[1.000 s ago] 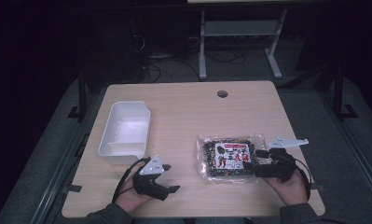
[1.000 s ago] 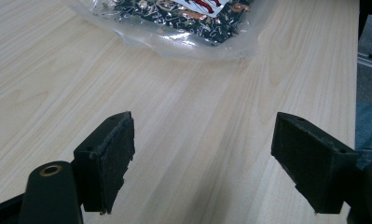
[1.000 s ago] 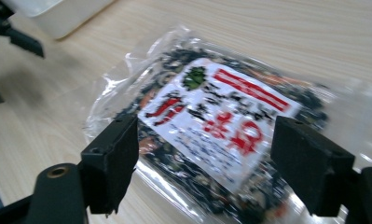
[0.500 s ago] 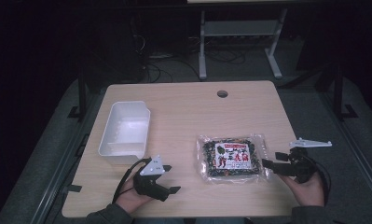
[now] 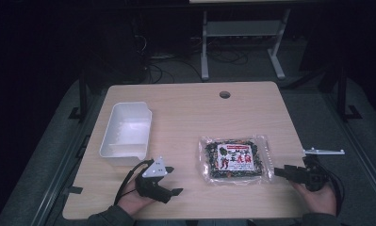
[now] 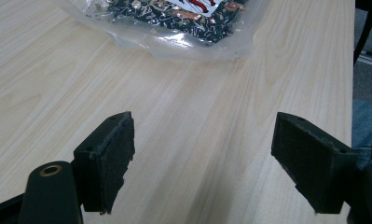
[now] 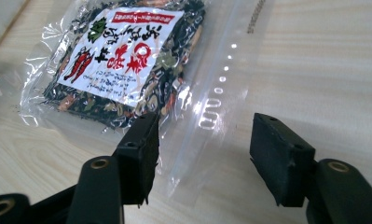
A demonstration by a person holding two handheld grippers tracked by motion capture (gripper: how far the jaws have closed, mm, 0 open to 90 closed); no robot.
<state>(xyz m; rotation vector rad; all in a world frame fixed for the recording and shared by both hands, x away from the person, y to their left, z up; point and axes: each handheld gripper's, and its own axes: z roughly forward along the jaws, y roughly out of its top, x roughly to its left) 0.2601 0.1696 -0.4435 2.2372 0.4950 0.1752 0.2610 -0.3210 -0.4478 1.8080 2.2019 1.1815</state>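
A clear packet of dried food point(image 5: 236, 160), white label up, lies flat on a wooden table point(image 5: 190, 108). Just right of the packet, the right gripper point(image 7: 200, 154) sits with jaws spread wide, empty, the packet's clear edge between them. Left of the packet, the left gripper point(image 6: 202, 158) gapes over bare wood, holding nothing. Farther left stands a white tub point(image 5: 126, 132).

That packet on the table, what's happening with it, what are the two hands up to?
A person sits at a wooden table with a gripper in each hand. The right gripper is open, just off the clear edge of the packet of dried food, which lies flat. The left gripper is open too, resting near the front edge with nothing between its jaws. A white tub stands empty on the left.
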